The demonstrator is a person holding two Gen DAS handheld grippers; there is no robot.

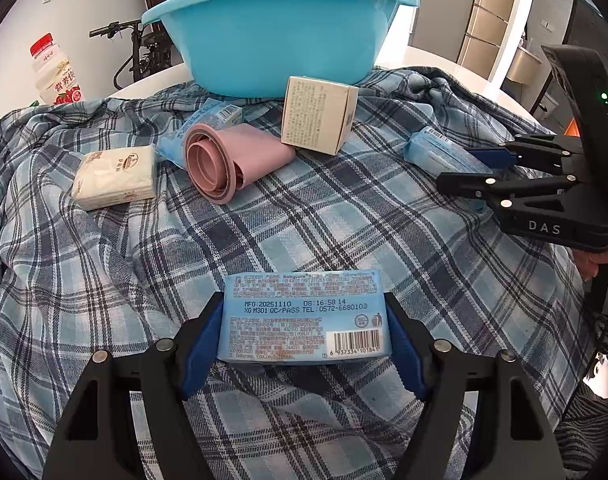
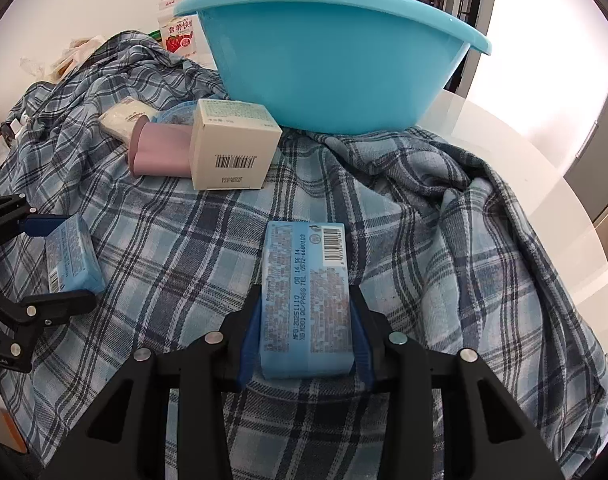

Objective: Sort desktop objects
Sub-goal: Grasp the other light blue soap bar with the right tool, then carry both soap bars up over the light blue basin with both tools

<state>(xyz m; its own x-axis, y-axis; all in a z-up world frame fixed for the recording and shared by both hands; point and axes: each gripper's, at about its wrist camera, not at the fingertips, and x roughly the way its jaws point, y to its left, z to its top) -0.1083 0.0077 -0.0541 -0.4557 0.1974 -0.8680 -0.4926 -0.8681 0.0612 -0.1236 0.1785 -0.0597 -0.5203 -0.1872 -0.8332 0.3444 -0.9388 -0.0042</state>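
A plaid cloth [image 1: 343, 216] covers the table, with the turquoise basin [image 1: 280, 32] at its far edge; whether anything lies inside is hidden by its wall. Still unsorted on the cloth: a beige carton [image 1: 317, 116], a rolled pink cup [image 1: 228, 160] and a white tissue pack [image 1: 116, 176]. The left gripper [image 1: 304, 344] is clamped on one blue wipes pack [image 1: 304, 316], the right gripper [image 2: 305, 344] on another blue pack [image 2: 307, 300]. Sorting looks barely begun.

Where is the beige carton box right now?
The beige carton box stands on the plaid cloth just in front of the blue basin, with the pink roll beside it.
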